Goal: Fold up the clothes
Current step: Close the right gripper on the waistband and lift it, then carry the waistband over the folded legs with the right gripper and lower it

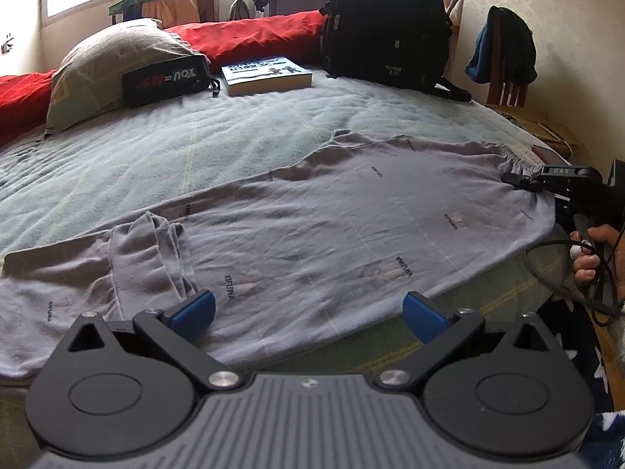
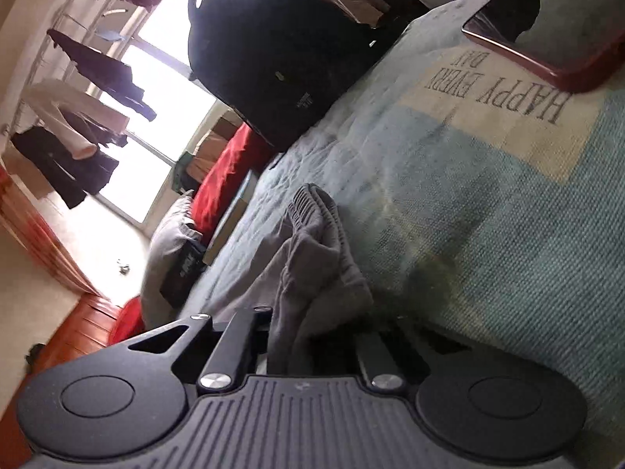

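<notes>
Trousers waistband pinched in right tool; left tool hovers apart.

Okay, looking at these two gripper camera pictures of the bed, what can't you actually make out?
- Right gripper pads: right wrist view, buried in the bunched waistband of the grey printed cotton trousers.
- White paperback book title: left wrist view, too small.
- Person's hand: left wrist view, cut off by the right edge.
</notes>
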`<state>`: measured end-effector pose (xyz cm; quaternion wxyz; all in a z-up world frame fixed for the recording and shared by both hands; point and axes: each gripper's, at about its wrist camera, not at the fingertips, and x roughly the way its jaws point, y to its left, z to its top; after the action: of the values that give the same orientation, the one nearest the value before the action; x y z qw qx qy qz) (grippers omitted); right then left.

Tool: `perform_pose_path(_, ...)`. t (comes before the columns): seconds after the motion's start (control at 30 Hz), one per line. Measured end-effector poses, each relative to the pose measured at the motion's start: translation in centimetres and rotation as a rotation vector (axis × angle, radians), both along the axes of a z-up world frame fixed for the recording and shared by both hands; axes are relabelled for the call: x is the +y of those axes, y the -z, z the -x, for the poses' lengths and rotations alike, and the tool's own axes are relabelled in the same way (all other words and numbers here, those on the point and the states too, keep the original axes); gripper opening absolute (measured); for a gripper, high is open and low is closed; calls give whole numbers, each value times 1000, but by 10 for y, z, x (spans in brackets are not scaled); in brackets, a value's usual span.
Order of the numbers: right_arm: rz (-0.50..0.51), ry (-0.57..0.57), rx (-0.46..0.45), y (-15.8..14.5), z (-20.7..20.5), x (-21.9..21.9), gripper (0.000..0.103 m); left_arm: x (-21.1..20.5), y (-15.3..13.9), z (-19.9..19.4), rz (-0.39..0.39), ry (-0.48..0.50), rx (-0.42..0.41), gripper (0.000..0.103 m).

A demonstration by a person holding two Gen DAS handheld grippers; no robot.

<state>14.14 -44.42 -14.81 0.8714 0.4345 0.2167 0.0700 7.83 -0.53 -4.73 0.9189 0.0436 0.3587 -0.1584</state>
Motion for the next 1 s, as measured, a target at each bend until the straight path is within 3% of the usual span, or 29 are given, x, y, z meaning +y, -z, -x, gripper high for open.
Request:
perform_pose_path(0.13,56,3,24,-8,-1,7,6,5,-2,2,-17,-8,3,102)
perform_pose_path(0.33,281,0,53,-40,-5,33,9,24,-8,8,-59,-11,0,102)
perform_pose_path(0.5,402,-39,26,-72,-5,57,9,49,-15,9,-63,1,8,102)
perform_pose_path(0.67,510,-112,-20,-107,-5,97,9,71,-18,13,-61,22,2,102)
perform_pose_path(1.0,625,-293,-94,-153,-3,194,9,123,-16,29,-26,9,-20,102)
